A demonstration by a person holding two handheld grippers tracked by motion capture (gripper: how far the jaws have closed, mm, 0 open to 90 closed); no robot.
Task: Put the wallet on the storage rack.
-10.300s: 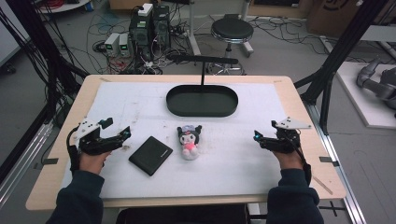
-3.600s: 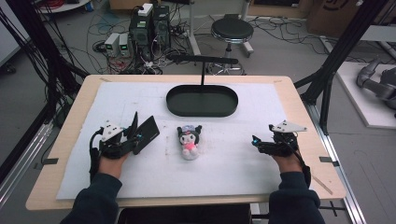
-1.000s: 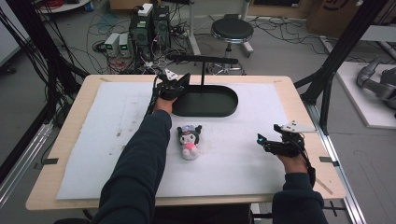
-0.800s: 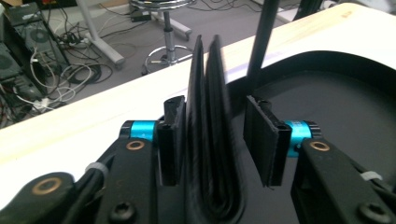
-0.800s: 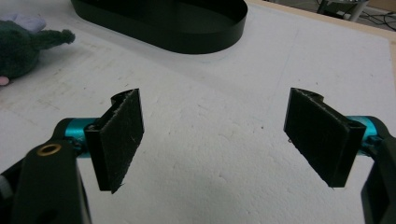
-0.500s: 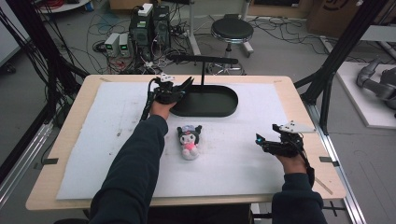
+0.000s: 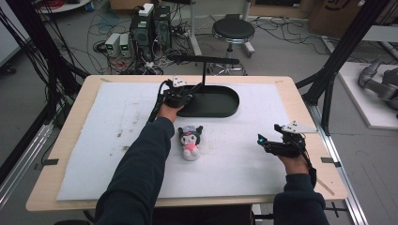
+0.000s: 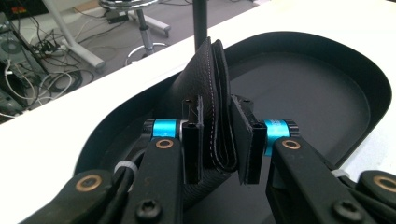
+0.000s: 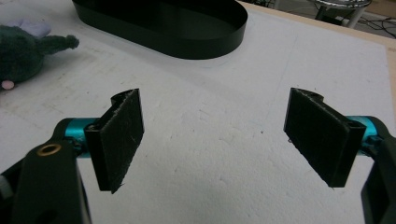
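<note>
Since 10.3 s ago the black wallet (image 8: pixel 212 107) has left the surface (image 7: pixel 117 117) and now stands clamped in the left gripper (image 8: pixel 218 140), whose jaws have just been closing, over the black tray (image 8: pixel 327 93); the right gripper (image 9: pixel 219 140) is released.

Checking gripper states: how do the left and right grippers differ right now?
The left gripper is shut on a black wallet, its jaws having just closed further; the right gripper is open and empty. The left one is over the black tray; the right one hovers over the white mat. Both have black pads.
</note>
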